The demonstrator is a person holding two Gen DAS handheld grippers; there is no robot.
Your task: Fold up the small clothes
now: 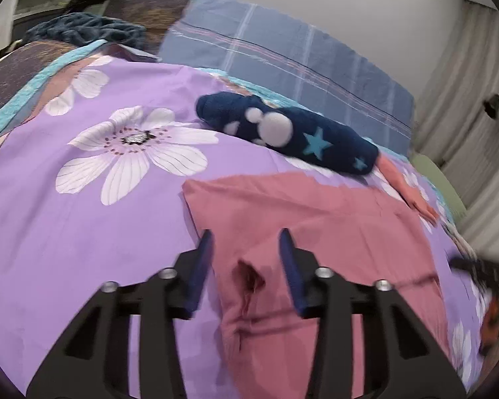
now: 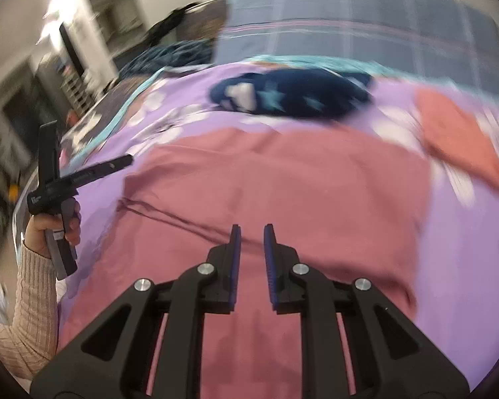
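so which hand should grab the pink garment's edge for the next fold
Probably left. Its gripper hangs open right at the pink garment's left edge, nothing between the fingers. The right gripper is open over the middle of the cloth, away from any edge.

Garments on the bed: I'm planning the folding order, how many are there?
3: pink garment nearest, navy starred garment beyond it, orange garment at right. The far pile may hide more.

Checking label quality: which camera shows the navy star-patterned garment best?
The left wrist view: the navy garment lies sharp on the purple sheet, stars and white patches clear. In the right wrist view it is motion-blurred, its pattern smeared.
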